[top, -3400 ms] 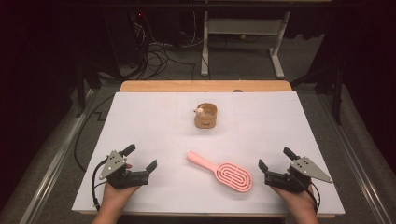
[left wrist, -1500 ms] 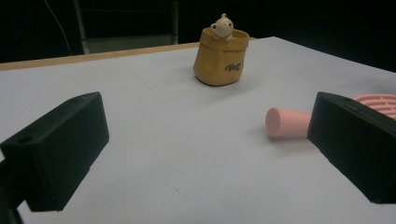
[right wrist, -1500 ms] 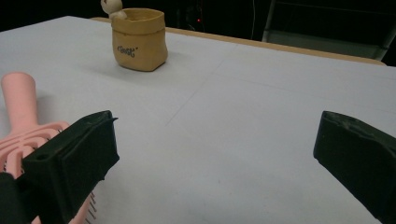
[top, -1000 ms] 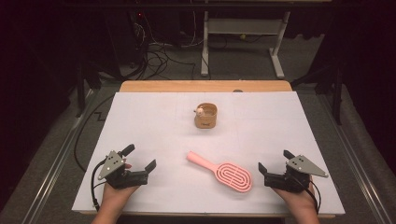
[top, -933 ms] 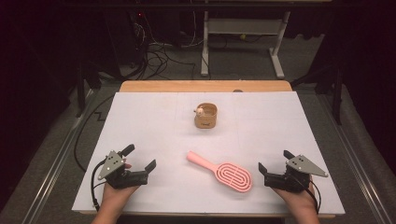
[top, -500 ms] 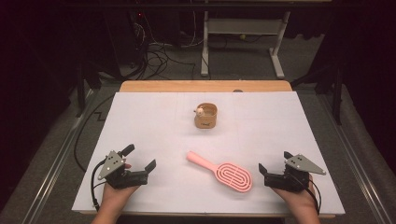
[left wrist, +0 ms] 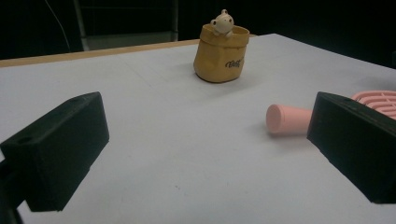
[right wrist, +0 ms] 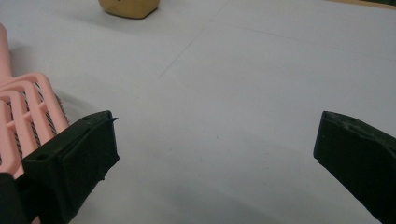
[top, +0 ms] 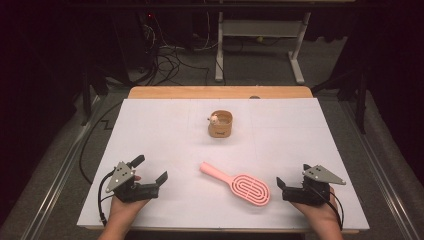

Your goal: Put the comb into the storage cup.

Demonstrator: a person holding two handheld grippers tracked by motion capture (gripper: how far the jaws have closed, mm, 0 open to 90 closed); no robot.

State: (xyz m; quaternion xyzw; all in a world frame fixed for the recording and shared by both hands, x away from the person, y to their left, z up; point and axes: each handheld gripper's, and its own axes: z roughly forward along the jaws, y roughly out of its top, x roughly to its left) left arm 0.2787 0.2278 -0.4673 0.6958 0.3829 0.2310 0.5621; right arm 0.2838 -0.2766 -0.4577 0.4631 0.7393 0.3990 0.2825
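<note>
From the high view, the left hand-held gripper (top: 150,172) rests near the front left of the desk (top: 150,130), its jaws apart and empty. The right hand-held gripper (top: 290,184) rests at the front right, also with jaws apart and empty. Between them lies a pink brush (top: 235,182), flat on the desk, with the handle pointing up-left and the oval head just beside the right hand-held gripper. A small tan pot (top: 220,125) with a little figure on its rim stands well apart, toward the middle back.

In the left gripper view, the two black jaws stand wide open. The round end of the brush handle (left wrist: 285,119) lies just past the right-hand jaw, and the pot (left wrist: 221,52) stands upright behind.

In the right gripper view, the jaws are also wide apart. The brush head (right wrist: 25,116) lies right beside the left-hand jaw; whether it touches is hard to tell.

The brush seems the thing to take. To do it well, the right hand-held gripper should probably turn toward the head or slide to the handle, keep low, put one jaw on each side, and close only when the brush is centred.
</note>
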